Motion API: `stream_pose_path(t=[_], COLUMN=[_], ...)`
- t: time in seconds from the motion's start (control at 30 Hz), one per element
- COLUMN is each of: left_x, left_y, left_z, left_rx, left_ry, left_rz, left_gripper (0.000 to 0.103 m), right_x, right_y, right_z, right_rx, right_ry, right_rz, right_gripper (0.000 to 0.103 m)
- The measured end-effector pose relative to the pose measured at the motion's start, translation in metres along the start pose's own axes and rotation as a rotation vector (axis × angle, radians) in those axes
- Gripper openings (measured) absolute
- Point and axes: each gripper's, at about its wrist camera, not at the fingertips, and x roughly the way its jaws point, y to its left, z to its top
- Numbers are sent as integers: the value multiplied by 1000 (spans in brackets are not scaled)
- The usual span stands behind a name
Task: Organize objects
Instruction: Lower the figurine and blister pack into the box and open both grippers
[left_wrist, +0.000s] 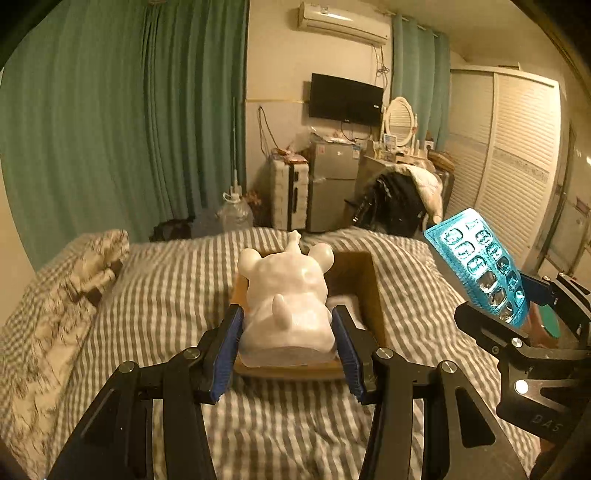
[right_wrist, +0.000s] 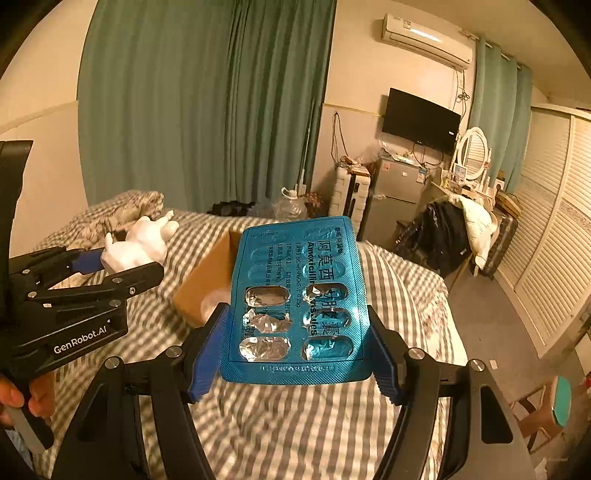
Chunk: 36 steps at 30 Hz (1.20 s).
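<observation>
**Both grippers loaded above the box**

We hold two things in the air over the bed (left_wrist: 147, 295). Our left gripper (left_wrist: 288, 328) has its jaws clamped on the white figurine (left_wrist: 286, 295), the blue pads (left_wrist: 225, 354) pressing its lower sides. The figurine stands upright with its ears and a raised arm at the far end, and a small tail faces us. It hangs directly above the cardboard box (left_wrist: 369, 280), which sits open on the striped bedcover near the middle of the bed. Something pale lies inside the box, but we cannot tell what it is.

Our right gripper (right_wrist: 295, 343) has its jaws clamped on the edges of the blue blister pack (right_wrist: 295, 295). The pack tilts up and away from us, foil side toward the camera, with three pockets on its near left torn open and the rest looking sealed. Printed text runs along its length. In the right view the pack covers most of the box (right_wrist: 207, 280), whose left wall shows just behind it.

The two grippers are side by side, near each other but apart. From the left view the right gripper (left_wrist: 517, 306) and pack (left_wrist: 476, 269) sit at the right edge; from the right view the left gripper (right_wrist: 110, 266) and figurine (right_wrist: 140, 243) sit at the left, with a hand (right_wrist: 22, 402) on the handle.

A pillow (left_wrist: 85, 266) lies at the bed's far left, before green curtains (left_wrist: 129, 129).
</observation>
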Motion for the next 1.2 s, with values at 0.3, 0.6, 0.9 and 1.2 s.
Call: stream_pose_path(t=[0.3,0.6,0.9,1.2], left_x=[70,141,164,116], left_y=[2,3,5,5], left_z=[23,13,-4,21], left_rx=[57,66,70,51], left_ry=[-1,77,93,-8], left_rz=[64,58,9,43], left_gripper=[50,50,60,94], right_x=[73,157,193,146], right_y=[-8,-19,-23,-40], right_z=[42,47,30,45], right_rx=[15,37,80,99], right_ry=[3,70,50,-6], right_rz=[17,44,72,-31], right_gripper=[68,68,88,89])
